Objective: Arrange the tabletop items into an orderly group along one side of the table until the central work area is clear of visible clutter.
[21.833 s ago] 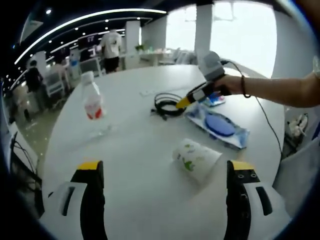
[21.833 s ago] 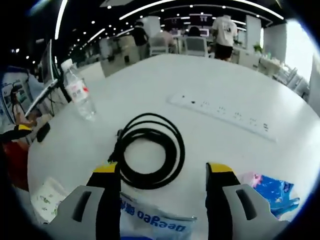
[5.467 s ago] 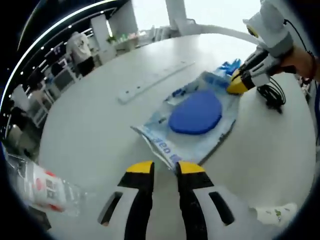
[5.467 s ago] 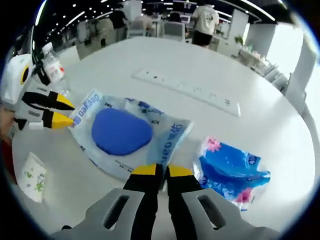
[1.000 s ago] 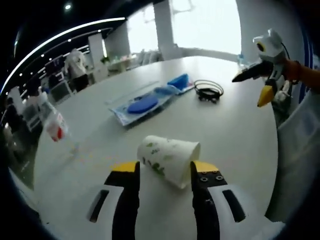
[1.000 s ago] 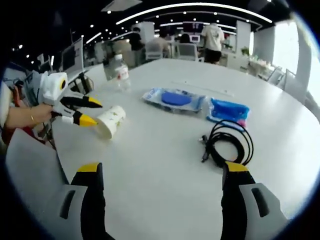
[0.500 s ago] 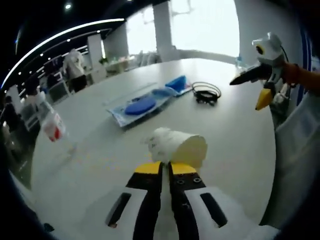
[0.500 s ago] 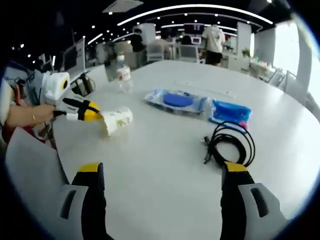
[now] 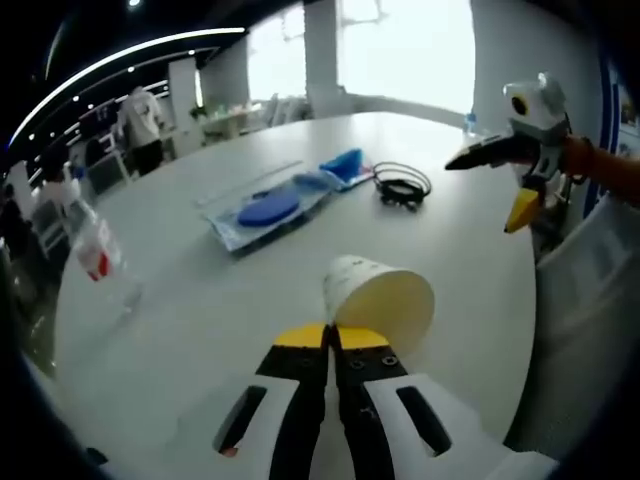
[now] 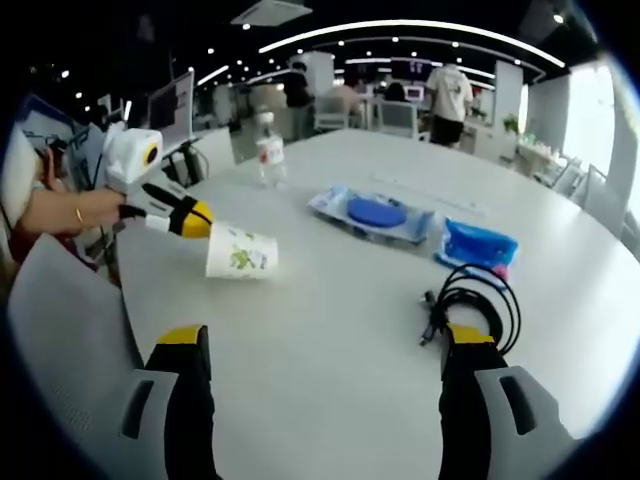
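Note:
My left gripper (image 9: 330,336) is shut on the rim of a white paper cup (image 9: 382,300) with green print. The cup is held on its side just above the white table (image 9: 200,300). In the right gripper view the left gripper (image 10: 200,218) holds the same cup (image 10: 240,252) at the left. A blue wipes pouch (image 9: 265,212), a blue tissue pack (image 9: 345,163) and a coiled black cable (image 9: 400,185) lie in a row farther off. My right gripper (image 10: 325,345) stands open over bare table, near the cable (image 10: 470,298), with nothing between its jaws.
A clear water bottle (image 10: 268,150) with a red label stands at the far edge, also seen as the bottle (image 9: 95,250) at the left. A white power strip (image 10: 430,195) lies behind the pouch (image 10: 378,215). Grey chair backs (image 10: 60,330) stand by the near edge. People stand in the background.
My left gripper closed on the paper cup's rim and raised it off the table, tipping its mouth toward the camera. The right gripper has stayed open and hardly moved.

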Available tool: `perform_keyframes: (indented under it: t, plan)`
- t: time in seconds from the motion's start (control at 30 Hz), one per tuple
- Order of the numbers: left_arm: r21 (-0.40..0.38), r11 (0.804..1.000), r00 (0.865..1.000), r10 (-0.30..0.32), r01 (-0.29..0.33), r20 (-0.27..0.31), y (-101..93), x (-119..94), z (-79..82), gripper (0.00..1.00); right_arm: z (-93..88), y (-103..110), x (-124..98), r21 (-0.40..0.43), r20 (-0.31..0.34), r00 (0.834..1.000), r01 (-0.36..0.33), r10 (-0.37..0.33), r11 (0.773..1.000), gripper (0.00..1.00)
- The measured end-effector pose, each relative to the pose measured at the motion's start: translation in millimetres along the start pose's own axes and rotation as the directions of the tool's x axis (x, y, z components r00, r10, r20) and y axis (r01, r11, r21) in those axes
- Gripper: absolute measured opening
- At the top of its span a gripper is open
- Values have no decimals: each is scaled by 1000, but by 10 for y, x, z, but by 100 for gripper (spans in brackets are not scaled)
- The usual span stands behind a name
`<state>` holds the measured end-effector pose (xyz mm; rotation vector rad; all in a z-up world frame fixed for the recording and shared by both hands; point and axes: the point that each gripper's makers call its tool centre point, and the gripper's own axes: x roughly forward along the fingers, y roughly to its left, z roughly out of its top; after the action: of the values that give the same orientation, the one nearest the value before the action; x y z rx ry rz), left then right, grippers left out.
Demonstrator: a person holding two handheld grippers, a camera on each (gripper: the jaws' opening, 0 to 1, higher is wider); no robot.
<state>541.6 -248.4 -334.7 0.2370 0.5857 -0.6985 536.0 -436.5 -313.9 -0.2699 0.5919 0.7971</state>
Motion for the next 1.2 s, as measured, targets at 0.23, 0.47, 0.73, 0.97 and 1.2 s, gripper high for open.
perform_keyframes:
  t: [0.23,0.47,0.73,0.97,1.2]
  plan:
    - [-8,999,999,-50,50,-4,-84,-39,65,0,23,105,40,-45,-2,999,-37,37,998,93]
    - [32,995,996,-89,89,-15,-177,-113,163,0,52,262,93,-111,-2,996,-85,86,990,92]
    - [75,987,990,-141,142,-17,-320,-155,236,0,135,464,160,-194,19,988,-145,152,970,91]
    - [124,971,979,-203,205,-27,-506,-194,299,0,191,662,193,-252,26,976,-203,216,946,88]
    - [171,954,969,-241,246,-47,-655,-212,310,0,189,819,221,-338,12,966,-238,257,910,82]
